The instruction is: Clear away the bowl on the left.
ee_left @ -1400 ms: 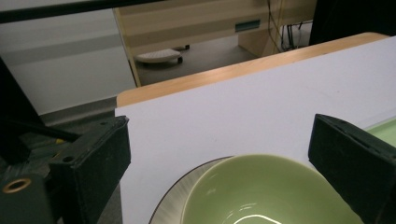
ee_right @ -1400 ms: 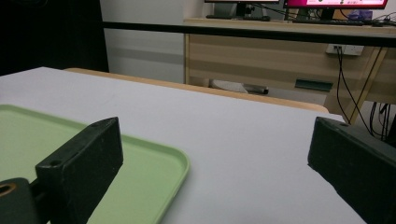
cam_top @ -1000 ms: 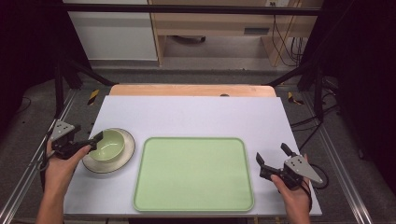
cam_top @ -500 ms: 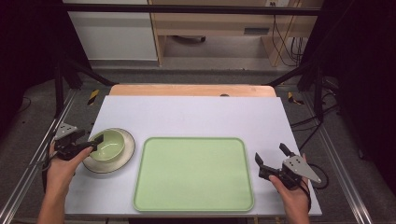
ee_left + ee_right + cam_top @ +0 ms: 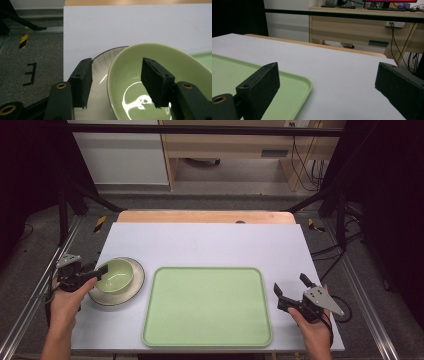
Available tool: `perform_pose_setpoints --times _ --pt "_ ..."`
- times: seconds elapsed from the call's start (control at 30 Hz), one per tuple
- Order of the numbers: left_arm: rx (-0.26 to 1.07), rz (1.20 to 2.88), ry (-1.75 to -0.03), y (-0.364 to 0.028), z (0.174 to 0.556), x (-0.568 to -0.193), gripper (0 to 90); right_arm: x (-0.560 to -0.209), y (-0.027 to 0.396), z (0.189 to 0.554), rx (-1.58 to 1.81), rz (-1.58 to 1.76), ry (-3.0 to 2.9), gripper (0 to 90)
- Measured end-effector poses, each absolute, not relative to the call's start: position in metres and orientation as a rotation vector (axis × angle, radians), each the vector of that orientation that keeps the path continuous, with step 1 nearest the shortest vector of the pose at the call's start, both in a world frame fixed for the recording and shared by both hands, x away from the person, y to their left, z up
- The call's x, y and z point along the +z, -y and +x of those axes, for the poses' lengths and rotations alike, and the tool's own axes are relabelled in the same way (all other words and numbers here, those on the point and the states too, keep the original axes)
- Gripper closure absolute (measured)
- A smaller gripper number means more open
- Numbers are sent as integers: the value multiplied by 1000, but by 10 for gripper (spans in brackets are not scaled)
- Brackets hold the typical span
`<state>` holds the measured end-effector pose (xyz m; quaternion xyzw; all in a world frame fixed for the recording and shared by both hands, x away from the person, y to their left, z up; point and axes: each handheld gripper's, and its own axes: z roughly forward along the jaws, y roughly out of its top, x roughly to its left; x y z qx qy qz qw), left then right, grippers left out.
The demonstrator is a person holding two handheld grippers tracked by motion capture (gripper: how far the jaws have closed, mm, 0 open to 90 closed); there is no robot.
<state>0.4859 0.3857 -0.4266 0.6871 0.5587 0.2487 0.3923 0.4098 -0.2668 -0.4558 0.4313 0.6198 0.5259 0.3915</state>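
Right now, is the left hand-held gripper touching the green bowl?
Apart. The left gripper view shows the left hand-held gripper open, straddling the green bowl's rim with gaps on both sides.

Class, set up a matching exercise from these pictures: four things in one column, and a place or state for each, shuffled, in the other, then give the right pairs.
1. bowl
2. plate
3. tray
4. right gripper

A. empty, mid-table
B. open above the table, right of the tray
C. its rim sits between the left gripper's open jaws
D. beneath the bowl

Pairs: 1-C, 2-D, 3-A, 4-B

Probably a lab: black frame (image 5: pixel 200 129) around table (image 5: pixel 210 245), cabled desk (image 5: pixel 362 22) behind
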Motion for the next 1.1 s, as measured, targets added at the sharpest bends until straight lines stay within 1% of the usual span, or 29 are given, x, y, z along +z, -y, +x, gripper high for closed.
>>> perform_pose_setpoints --times 0.07,0.17,0.33,0.63,0.67,0.73,0.9,1.1 --pt "649 1762 -1420 -387 487 -426 470 -456 266 410 1336 1094 -1577 59" --pt "642 1779 -1440 -388 485 -424 502 -456 266 410 1337 1085 -1582 59" --pt "615 1790 -1470 -391 486 -424 538 -456 265 410 1341 1089 -1582 58" --pt "562 1812 -1507 -389 489 -431 577 -456 265 410 1341 1089 -1584 57" --pt "555 1814 -1510 -389 489 -430 606 -456 264 410 1340 1090 -1592 57" --pt "550 1811 -1521 -390 490 -430 620 -456 264 410 1342 1089 -1592 57" --pt "542 1843 -1536 -387 491 -430 640 -456 266 410 1345 1093 -1585 57" --pt "531 1833 -1555 -385 492 -432 649 -456 265 409 1345 1094 -1591 57"
